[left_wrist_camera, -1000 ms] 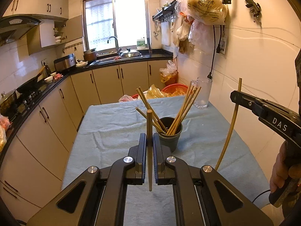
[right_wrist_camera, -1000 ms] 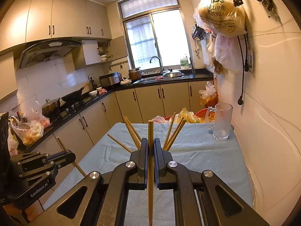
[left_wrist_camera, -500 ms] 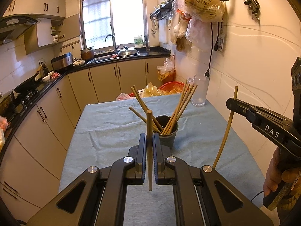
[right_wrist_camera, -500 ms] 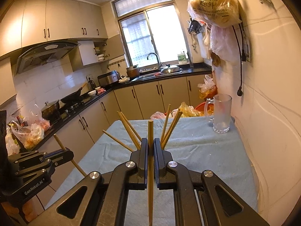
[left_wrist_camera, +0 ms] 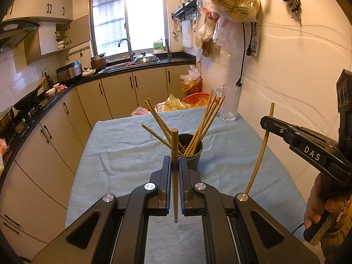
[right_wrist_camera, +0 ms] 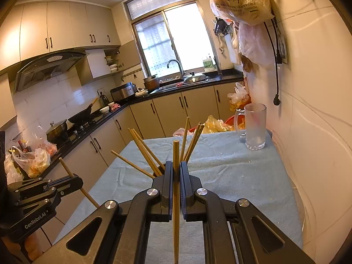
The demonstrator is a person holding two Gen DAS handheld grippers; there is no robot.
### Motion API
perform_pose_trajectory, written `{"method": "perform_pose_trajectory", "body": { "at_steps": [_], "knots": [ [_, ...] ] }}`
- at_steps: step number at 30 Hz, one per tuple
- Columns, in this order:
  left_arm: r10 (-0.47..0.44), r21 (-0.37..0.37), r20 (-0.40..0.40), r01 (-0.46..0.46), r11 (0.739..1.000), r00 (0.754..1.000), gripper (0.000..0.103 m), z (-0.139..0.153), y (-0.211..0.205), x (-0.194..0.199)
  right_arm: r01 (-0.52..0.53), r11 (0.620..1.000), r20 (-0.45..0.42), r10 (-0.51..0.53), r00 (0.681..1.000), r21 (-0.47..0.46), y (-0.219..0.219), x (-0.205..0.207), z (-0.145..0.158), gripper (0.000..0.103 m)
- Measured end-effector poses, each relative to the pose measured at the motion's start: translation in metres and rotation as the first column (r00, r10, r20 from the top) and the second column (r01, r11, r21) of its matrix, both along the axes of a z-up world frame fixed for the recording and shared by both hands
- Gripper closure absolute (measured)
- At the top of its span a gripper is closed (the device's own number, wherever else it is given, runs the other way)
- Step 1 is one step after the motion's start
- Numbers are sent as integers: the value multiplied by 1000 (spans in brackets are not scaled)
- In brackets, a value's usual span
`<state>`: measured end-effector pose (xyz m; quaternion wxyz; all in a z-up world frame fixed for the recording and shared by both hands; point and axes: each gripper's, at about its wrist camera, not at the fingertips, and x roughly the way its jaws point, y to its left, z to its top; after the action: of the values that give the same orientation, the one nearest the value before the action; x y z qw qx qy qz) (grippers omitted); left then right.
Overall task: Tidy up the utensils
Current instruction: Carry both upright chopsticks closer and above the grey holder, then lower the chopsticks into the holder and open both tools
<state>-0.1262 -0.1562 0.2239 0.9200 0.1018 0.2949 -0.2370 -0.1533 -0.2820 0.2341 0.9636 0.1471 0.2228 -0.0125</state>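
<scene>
A dark cup (left_wrist_camera: 193,154) stands on the blue-cloth table (left_wrist_camera: 123,149) with several wooden chopsticks (left_wrist_camera: 204,125) leaning out of it. My left gripper (left_wrist_camera: 175,161) is shut on one upright chopstick (left_wrist_camera: 175,176), just in front of the cup. The right gripper (left_wrist_camera: 267,123) comes in from the right, gripping another chopstick (left_wrist_camera: 260,151). In the right wrist view my right gripper (right_wrist_camera: 176,167) is shut on a vertical chopstick (right_wrist_camera: 176,198), with the cup's chopsticks (right_wrist_camera: 145,151) fanning behind it and the cup hidden. The left gripper (right_wrist_camera: 76,181) shows at lower left, clamping its chopstick (right_wrist_camera: 72,176).
A glass mug (left_wrist_camera: 230,102) stands at the table's far right corner by the tiled wall (left_wrist_camera: 297,77). Plastic bags (left_wrist_camera: 173,104) and a red basin (left_wrist_camera: 194,98) sit beyond the far edge. Cabinets and a black counter (left_wrist_camera: 44,107) run along the left. Bags hang overhead (left_wrist_camera: 233,0).
The right gripper with its chopstick has sunk a little and drifted closer to the cup. The left gripper has stayed almost where it was, still clamping its chopstick.
</scene>
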Motion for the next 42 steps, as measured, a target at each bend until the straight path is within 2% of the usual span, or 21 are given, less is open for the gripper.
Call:
{"method": "perform_pose_trajectory", "body": {
  "at_steps": [17,28,33,42],
  "knots": [
    [-15,15,-27,15,1000,1000,97,-9,-11,11,10,999,-24,-9,1000,41,-11,7,-9,97],
    [-24,-8,-52,24,1000,998,97,-13,-12,19,-17,999,-36,18,999,32,-10,19,-13,97],
    [-28,-63,-14,27,998,1000,97,10,0,21,-22,998,-3,22,1000,53,-18,26,3,97],
    [-32,-197,57,43,979,998,97,73,19,42,-37,998,112,31,993,52,-21,52,58,97]
  ]
}}
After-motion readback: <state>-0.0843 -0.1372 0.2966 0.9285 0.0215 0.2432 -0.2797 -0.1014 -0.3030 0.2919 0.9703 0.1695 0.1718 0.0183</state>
